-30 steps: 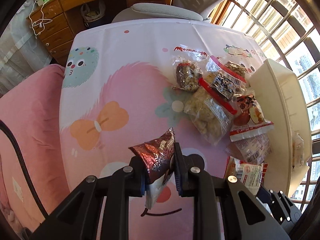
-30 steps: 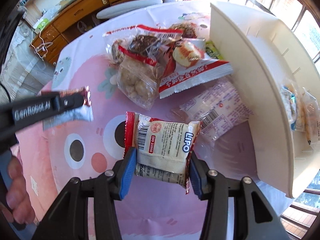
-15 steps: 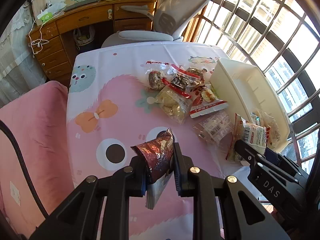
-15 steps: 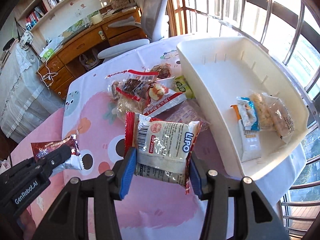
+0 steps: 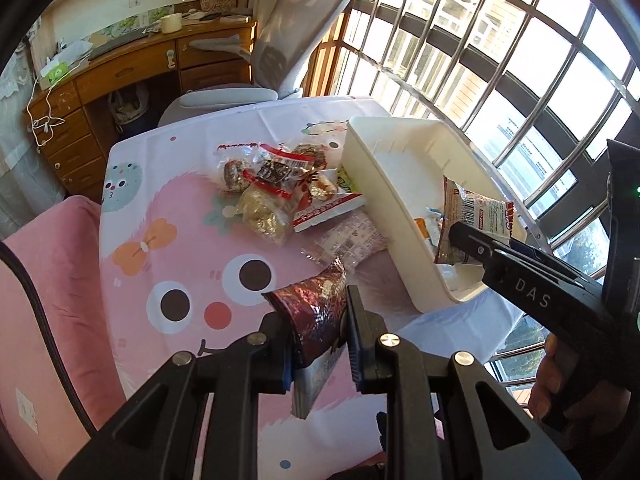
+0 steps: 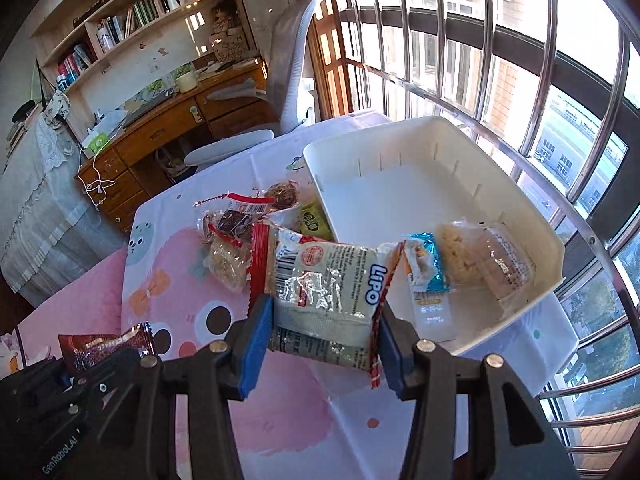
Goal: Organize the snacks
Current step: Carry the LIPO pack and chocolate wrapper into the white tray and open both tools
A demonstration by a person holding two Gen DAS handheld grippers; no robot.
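Left gripper (image 5: 318, 332) clamps crinkly maroon foil packet (image 5: 316, 304); right gripper (image 6: 322, 334) clamps white LiPO biscuit pack (image 6: 326, 280) mid-body. Both look light, slippery, crushable.

The black two-finger left gripper (image 5: 318, 336) angles steeply down, jaws pinched on a shiny dark-red foil packet (image 5: 316, 308). The blue-padded right gripper (image 6: 324, 340) clamps a pale LiPO wrapper (image 6: 324, 284); a hand (image 5: 560, 380), probably the right, grips its handle.

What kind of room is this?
Probably a home study or bedroom: a wooden desk with drawers, wooden shelves full of books and a grey swivel chair beside a barred window.
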